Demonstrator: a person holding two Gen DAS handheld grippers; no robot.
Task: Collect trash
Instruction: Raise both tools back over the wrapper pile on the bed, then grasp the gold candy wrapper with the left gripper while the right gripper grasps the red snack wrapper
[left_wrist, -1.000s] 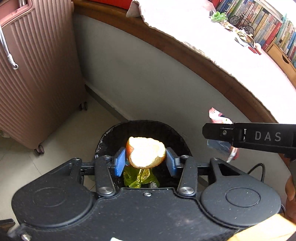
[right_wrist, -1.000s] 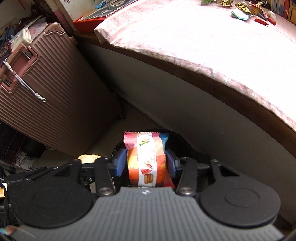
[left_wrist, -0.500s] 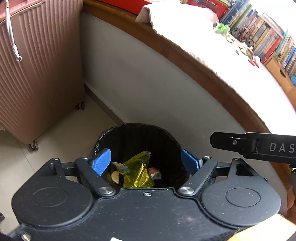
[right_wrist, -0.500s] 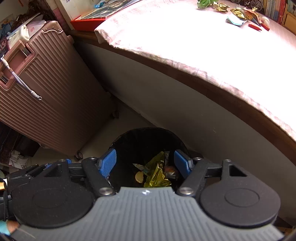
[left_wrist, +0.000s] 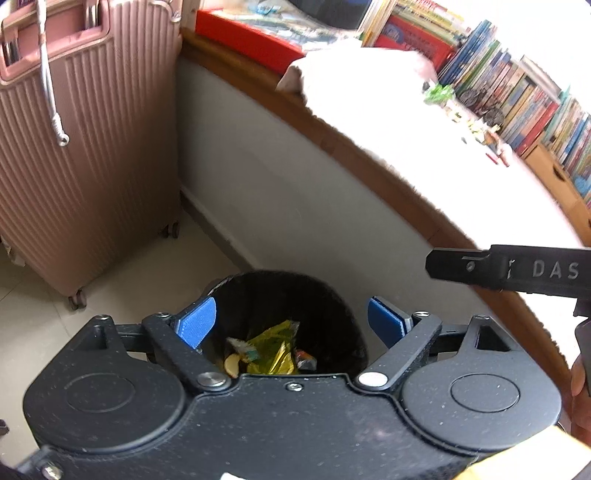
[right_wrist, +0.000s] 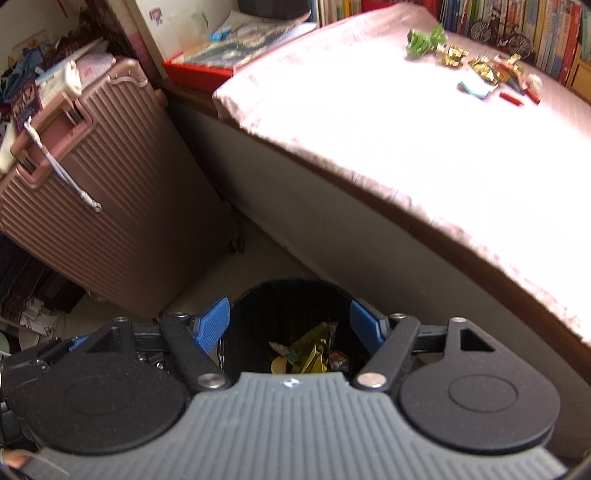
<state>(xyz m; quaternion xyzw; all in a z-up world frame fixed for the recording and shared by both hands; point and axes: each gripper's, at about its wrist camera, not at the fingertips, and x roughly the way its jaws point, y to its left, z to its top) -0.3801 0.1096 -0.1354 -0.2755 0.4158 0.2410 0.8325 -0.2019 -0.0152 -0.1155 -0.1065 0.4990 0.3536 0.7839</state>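
Observation:
A black trash bin stands on the floor against the bed's side panel. Inside lie a yellow-green foil wrapper, a pale piece of food and a small orange packet. My left gripper hangs open above the bin with nothing between its blue pads. My right gripper is also open and empty over the same bin, where the wrapper shows. On the bed, far right, several wrappers remain: a green one, gold ones and a red one.
A pink ribbed suitcase on wheels stands left of the bin. The bed with a pale sheet runs along the right, books lined behind it. The right gripper's black body crosses the left wrist view. Clutter is piled at far left.
One second ago the left gripper held a bitten piece of food and the right a snack packet. Both opened and dropped them into the bin. Both grippers have since risen and tilted up.

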